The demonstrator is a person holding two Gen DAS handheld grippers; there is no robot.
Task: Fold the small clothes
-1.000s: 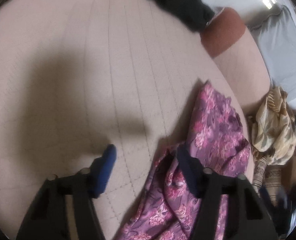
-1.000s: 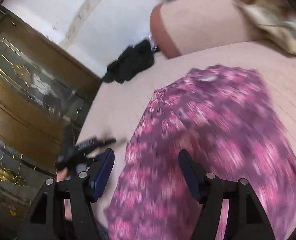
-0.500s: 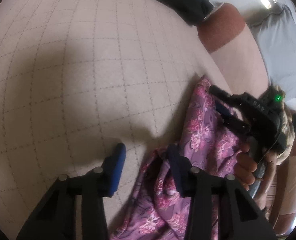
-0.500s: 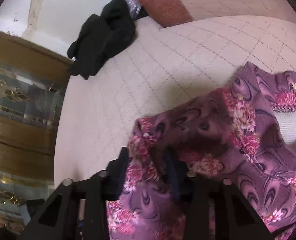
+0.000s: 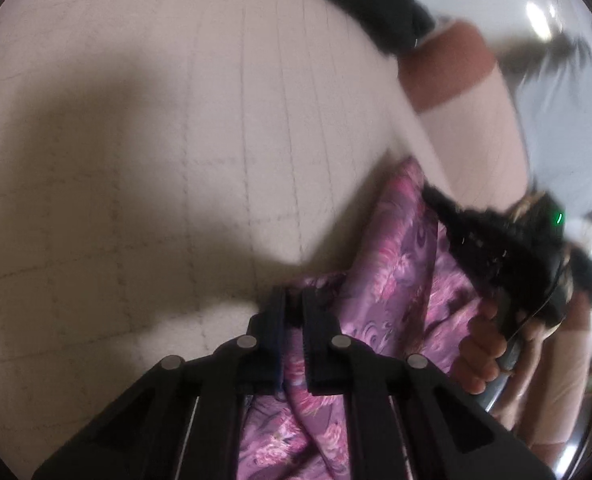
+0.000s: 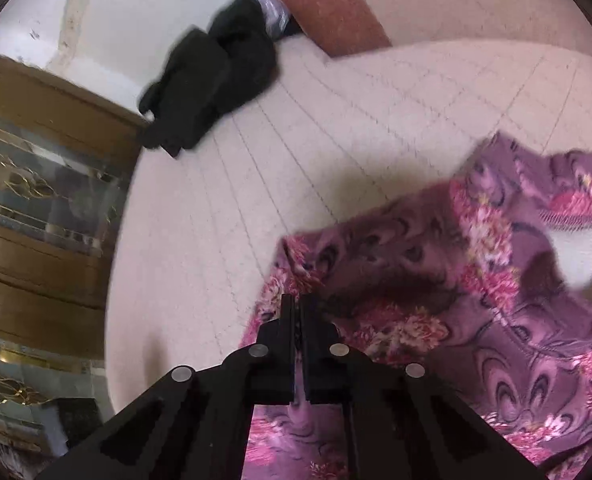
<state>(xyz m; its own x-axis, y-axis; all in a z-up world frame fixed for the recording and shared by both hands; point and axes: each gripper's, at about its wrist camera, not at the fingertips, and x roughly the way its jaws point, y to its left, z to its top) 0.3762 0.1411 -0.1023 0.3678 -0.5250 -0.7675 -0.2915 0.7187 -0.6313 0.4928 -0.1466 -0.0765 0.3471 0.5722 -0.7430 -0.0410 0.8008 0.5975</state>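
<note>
Left wrist view: the left gripper point(image 5: 294, 312) pinches an edge of the purple floral garment point(image 5: 391, 280) lying on the quilted sofa seat point(image 5: 176, 140), tilted steeply down. To fold well, both grips should lift together, keeping the edge taut.

Right wrist view: the right gripper point(image 6: 297, 320) is clamped on another edge of the garment point(image 6: 475, 300), angled downward beside a black cloth point(image 6: 212, 88).

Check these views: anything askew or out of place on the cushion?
The purple floral garment lies bunched and creased, pinched by both hand-held grippers, left and right. A black garment sits crumpled at the cushion's far edge.
</note>
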